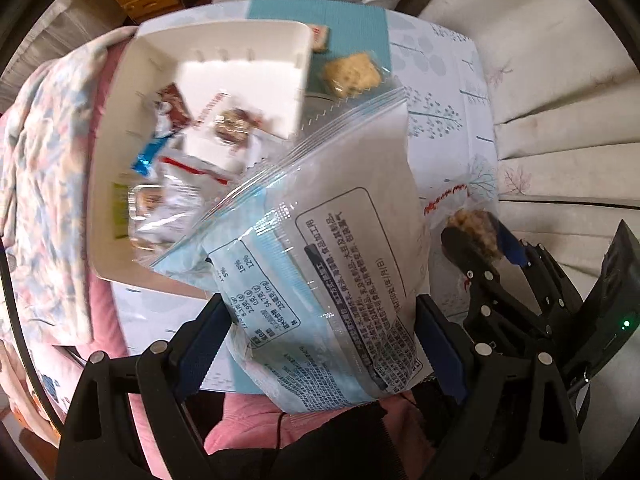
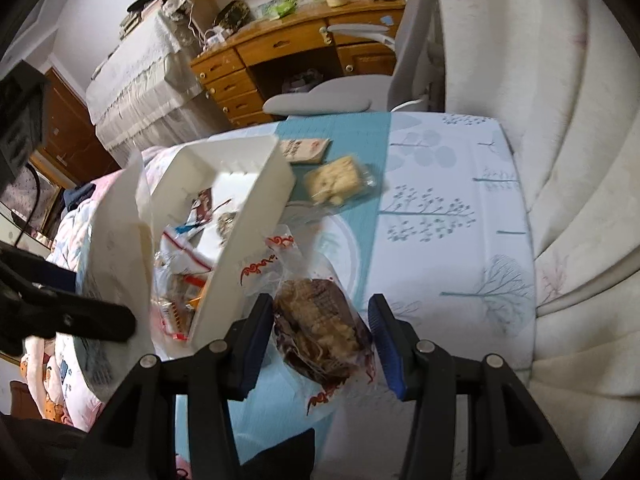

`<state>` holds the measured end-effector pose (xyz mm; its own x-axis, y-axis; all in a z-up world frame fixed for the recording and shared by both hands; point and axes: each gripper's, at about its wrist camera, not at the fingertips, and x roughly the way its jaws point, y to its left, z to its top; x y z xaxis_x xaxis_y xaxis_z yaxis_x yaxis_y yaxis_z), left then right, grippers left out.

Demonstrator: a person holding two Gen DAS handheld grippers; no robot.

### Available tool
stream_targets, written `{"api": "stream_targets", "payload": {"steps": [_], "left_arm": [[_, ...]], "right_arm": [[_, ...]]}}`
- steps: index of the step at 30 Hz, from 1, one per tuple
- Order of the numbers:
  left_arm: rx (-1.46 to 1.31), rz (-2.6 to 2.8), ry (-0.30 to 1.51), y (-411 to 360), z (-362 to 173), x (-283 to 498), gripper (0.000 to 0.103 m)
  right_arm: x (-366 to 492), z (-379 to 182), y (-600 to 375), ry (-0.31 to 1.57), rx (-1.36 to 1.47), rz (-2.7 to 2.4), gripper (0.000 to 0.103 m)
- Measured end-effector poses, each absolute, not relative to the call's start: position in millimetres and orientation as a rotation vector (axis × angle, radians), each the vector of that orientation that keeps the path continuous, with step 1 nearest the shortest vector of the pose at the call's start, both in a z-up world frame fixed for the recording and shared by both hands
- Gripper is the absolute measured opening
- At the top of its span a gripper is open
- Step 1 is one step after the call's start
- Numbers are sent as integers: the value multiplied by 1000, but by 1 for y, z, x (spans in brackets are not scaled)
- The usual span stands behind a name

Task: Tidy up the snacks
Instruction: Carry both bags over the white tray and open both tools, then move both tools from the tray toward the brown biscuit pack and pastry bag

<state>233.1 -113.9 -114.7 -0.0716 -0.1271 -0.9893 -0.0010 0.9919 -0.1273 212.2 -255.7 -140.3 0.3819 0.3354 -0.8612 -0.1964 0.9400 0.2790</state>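
We see a wooden desk (image 2: pixel 288 52), a grey chair (image 2: pixel 360 84), and a floral quilt (image 1: pixel 44 152) beside the patterned tablecloth (image 2: pixel 452 216).

The right gripper (image 2: pixel 320 344) has its fingers spread around a wrapped brown snack (image 2: pixel 320 332) beside the white bin (image 2: pixel 248 240).

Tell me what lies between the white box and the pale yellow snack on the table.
Nothing lies between them. In the right wrist view only a narrow strip of teal tablecloth shows between the white box wall and the pale yellow snack.
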Motion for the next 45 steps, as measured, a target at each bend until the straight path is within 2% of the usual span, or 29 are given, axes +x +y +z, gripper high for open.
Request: {"api": "stream_targets", "payload": {"steps": [12,22,35,45], "left_arm": [[-27,-93,1584,0,-99,227,90],[32,-122,1428,68,-93,246,90],[88,-208,1459,86,-125,265,92],[81,-268,1437,82,-118,270,93]], "right_arm": [[208,-119,-150,1153,128,347,49],[222,-117,-80,1154,134,324,48],[219,-131,-76,1205,238,165,47],[207,-132,-97,1218,308,84,48]]}}
